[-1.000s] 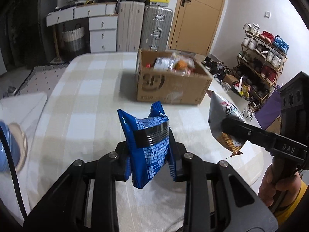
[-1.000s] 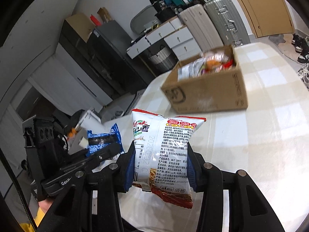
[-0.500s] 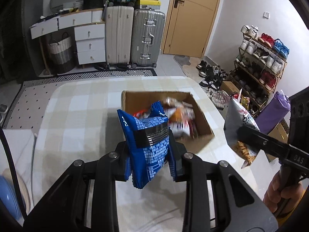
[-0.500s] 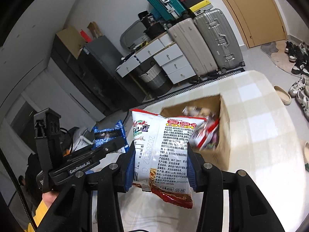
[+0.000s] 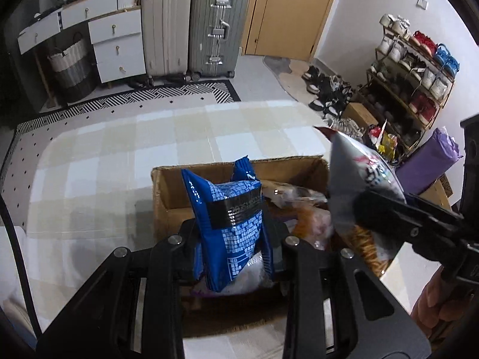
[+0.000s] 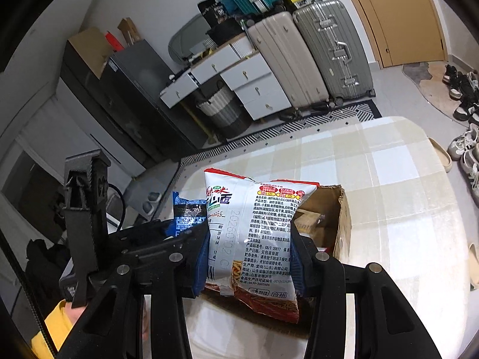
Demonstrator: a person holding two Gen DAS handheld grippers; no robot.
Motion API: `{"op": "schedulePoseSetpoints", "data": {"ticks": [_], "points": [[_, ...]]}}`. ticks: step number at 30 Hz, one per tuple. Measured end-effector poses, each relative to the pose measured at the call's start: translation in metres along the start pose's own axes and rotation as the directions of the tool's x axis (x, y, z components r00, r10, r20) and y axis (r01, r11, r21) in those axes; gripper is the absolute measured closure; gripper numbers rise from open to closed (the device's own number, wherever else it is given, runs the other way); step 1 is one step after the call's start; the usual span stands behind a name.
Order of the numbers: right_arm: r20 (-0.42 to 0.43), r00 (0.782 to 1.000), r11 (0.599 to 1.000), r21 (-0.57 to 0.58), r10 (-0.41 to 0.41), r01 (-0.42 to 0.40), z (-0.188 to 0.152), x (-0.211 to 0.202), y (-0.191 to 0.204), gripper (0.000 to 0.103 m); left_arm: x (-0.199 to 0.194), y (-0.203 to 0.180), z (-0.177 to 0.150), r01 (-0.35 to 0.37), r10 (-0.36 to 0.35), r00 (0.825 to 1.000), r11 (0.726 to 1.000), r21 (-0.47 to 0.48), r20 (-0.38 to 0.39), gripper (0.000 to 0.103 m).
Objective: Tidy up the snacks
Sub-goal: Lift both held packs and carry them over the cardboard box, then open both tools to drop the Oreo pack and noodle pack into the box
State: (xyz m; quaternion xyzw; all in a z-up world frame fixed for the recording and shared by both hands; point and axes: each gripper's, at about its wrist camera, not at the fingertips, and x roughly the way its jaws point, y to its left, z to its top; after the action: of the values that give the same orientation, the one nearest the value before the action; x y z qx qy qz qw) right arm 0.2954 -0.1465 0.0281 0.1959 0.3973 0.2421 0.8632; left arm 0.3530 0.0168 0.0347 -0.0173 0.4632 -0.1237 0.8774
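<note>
**Snacks: two packets over the box, neither let go**

Snacks are what I am sorting, and most of them sit in the cardboard box [image 5: 239, 176] on the checked table [image 5: 119, 155]. I start with the biggest thing and work down. In the left wrist view the table fills the middle, and the box sits at about 6 o'clock from its centre, open-topped, with several wrappers piled inside towards 3 o'clock.

My right gripper [image 6: 248, 254] is clenched on the white noodle packet [image 6: 254, 230]; its blue pads press both side edges and the packet hangs upright. In that view the box's far corner shows at 3 o'clock of the packet. My left gripper [image 5: 233, 239] is clamped on the blue packet [image 5: 230, 218], which stands upright right over the box opening.

I judge the task well along: the box already holds a heap, and these two are in place to be dropped. What is left, as far as I can see, is to release both. I see no loose snacks on the bare parts of the table.

Hard to read: the packets and my own tongs hide the near half of the box, so I cannot count what is inside. The wrappers at the box's right are blurred. The table edge nearest me is cut off.
</note>
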Motion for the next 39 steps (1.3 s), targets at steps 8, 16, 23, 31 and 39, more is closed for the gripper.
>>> {"op": "schedulePoseSetpoints", "data": {"ticks": [8,16,23,31,39], "points": [[-0.074,0.997,0.999,0.03,-0.037,0.04,-0.003,0.035,-0.019,0.059,0.042,0.004,-0.014,-0.038,0.041,0.996,0.999,0.035,-0.075,0.076],[-0.102,0.993,0.999,-0.002,-0.054,0.054,-0.011,0.043,-0.018,0.058,0.063,0.008,-0.03,-0.036,0.042,0.993,0.998,0.055,-0.113,0.076],[-0.102,0.993,0.999,0.006,-0.053,0.054,-0.014,0.043,-0.021,0.058,0.069,0.008,-0.03,-0.039,0.047,0.991,0.997,0.063,-0.124,0.075],[-0.094,0.995,0.996,-0.083,-0.039,0.032,-0.017,0.035,0.004,0.058,0.042,0.011,-0.023,-0.049,0.053,0.996,0.997,0.06,-0.07,0.067],[-0.107,0.988,0.981,-0.173,-0.111,0.091,-0.028,0.041,0.017,0.058,0.018,0.018,-0.029,-0.039,0.041,0.998,0.999,0.025,-0.055,0.048]]}}
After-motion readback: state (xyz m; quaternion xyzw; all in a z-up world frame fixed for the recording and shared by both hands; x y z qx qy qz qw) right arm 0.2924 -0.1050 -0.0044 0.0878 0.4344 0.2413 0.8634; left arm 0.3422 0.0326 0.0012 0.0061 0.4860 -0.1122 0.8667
